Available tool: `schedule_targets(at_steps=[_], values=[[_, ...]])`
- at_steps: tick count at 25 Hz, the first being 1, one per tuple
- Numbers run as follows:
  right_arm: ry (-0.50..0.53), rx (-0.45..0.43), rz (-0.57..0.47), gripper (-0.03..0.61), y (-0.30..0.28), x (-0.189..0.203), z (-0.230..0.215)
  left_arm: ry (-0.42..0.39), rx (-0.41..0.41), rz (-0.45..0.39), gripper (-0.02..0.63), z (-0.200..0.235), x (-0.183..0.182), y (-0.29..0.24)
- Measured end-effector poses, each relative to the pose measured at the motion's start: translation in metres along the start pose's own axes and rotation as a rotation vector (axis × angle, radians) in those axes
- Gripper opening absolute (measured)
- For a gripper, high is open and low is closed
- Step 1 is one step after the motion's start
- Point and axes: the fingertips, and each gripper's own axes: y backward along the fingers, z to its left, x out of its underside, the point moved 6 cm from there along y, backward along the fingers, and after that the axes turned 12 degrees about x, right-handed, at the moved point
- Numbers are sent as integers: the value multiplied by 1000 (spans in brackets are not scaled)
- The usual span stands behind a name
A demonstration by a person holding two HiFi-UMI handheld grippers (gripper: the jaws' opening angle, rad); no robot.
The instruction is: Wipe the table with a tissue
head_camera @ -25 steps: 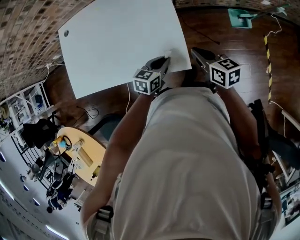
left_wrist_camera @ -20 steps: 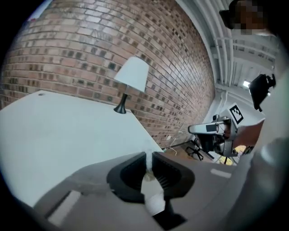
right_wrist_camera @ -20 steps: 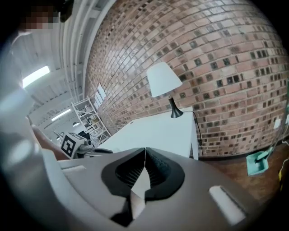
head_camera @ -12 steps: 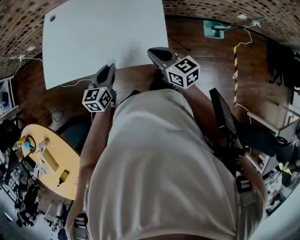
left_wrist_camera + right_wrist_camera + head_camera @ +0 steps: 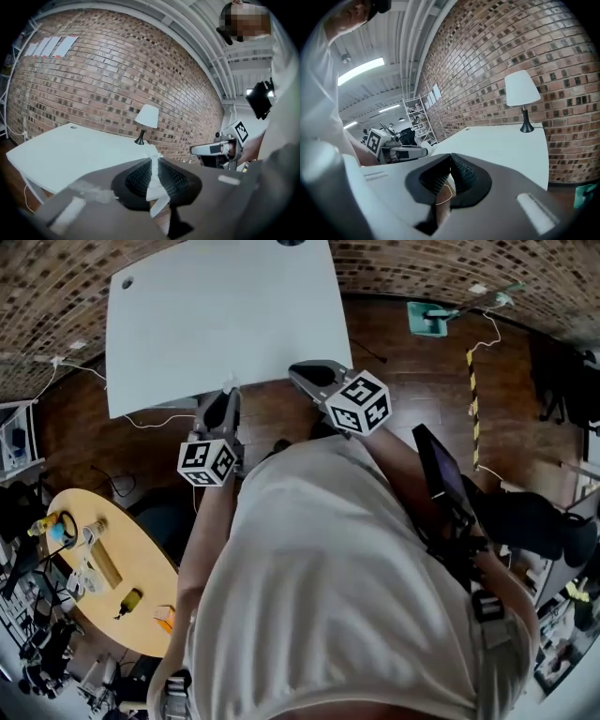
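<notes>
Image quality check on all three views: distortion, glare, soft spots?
Head view: fisheye bows the table edges and brick wall, evenly lit. Left gripper view: dark vignette corners, foreground soft, tissue between the jaws fairly sharp. Right gripper view: ceiling light blown out, foreground blurred, lamp crisp.

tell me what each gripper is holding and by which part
The left gripper pinches a crumpled white tissue at its middle; one end pokes past the tips, the other hangs below. The right gripper is shut with nothing in it.
</notes>
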Motion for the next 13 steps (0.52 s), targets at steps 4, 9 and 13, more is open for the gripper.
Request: schedule_targets(at_steps=[4,9,13], values=[[-3,1,15,9,4,7,2,4,17,5,46,-7,5,-1],[-14,-1,41,9,7,12,19,28,17,15,46,-8,9,17],[-24,9,48,8,8,9,37,37,19,11,46,-10,5,36]])
